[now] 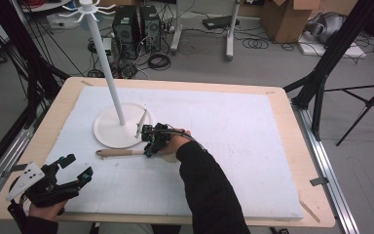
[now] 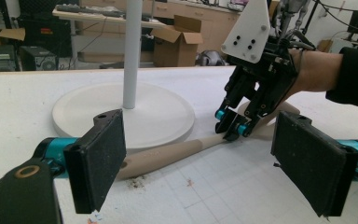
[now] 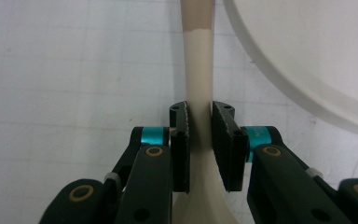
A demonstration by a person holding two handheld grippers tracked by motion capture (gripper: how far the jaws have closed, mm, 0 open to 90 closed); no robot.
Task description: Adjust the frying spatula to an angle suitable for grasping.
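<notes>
While the left claw (image 1: 73, 170) hovers over the near left corner of the desk (image 1: 302, 146) with its jaws wide apart and nothing between them, it is too far from the work to help if something slips. To its right, the tall white stand (image 1: 108, 63) rises from a round base (image 1: 109, 131) on the white mat (image 1: 233, 146), and a beige utensil (image 1: 119, 152) lies flat on the mat just beside the near rim of that base. The right claw (image 3: 200, 135) is closed on the narrow neck of this utensil, where the handle begins to widen; in the right gripper view, the pads (image 3: 181, 144) press both sides of it. I think the main risk is rotation: the grip sits far from the handle end, so the long handle can swing down when it is lifted. The neck is smooth and rounded, so it may also slide between the pads. Because the base rim is so near, a careless lift or sweep can knock the handle against it and perhaps disturb the stand. What the wider end of the utensil is, I cannot tell.
</notes>
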